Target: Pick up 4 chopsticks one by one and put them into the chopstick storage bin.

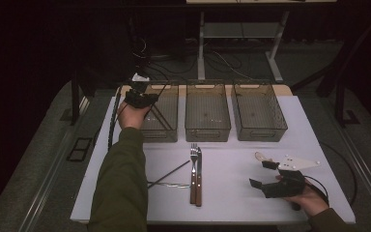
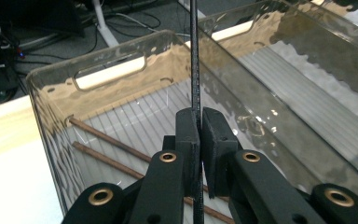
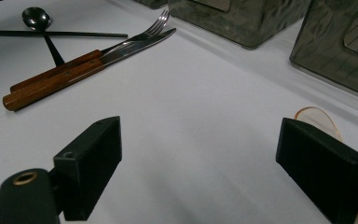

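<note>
Left gripper (image 1: 142, 99): held over the near left corner of the leftmost clear bin (image 1: 170, 129), at the far left of the white table (image 1: 251, 203). Jaws pressed together on a thin black chopstick (image 2: 195, 70), pinched upright between the pads, its shaft rising past the top of the left gripper view and continuing below the pads. Two brown chopsticks (image 2: 107, 137) lying slantwise on the ribbed floor of the same bin, side by side.

Near left of centre on the table: another black chopstick (image 1: 169, 174) lying slantwise, crossed over a dark-handled spoon (image 3: 36, 17). Just beside them, a fork (image 1: 193, 174) and a knife (image 1: 199, 176) with wooden handles, parallel and touching, tips toward the bins.

Behind them: middle clear bin (image 1: 207, 128), then right clear bin (image 1: 260, 130), set in a row with the first.

Right gripper (image 1: 263, 174): low over the near right of the table, jaws spread wide, gripping nothing. Pale translucent spoon (image 3: 318, 117) on the table just beyond the far jaw, well apart from the other cutlery.
</note>
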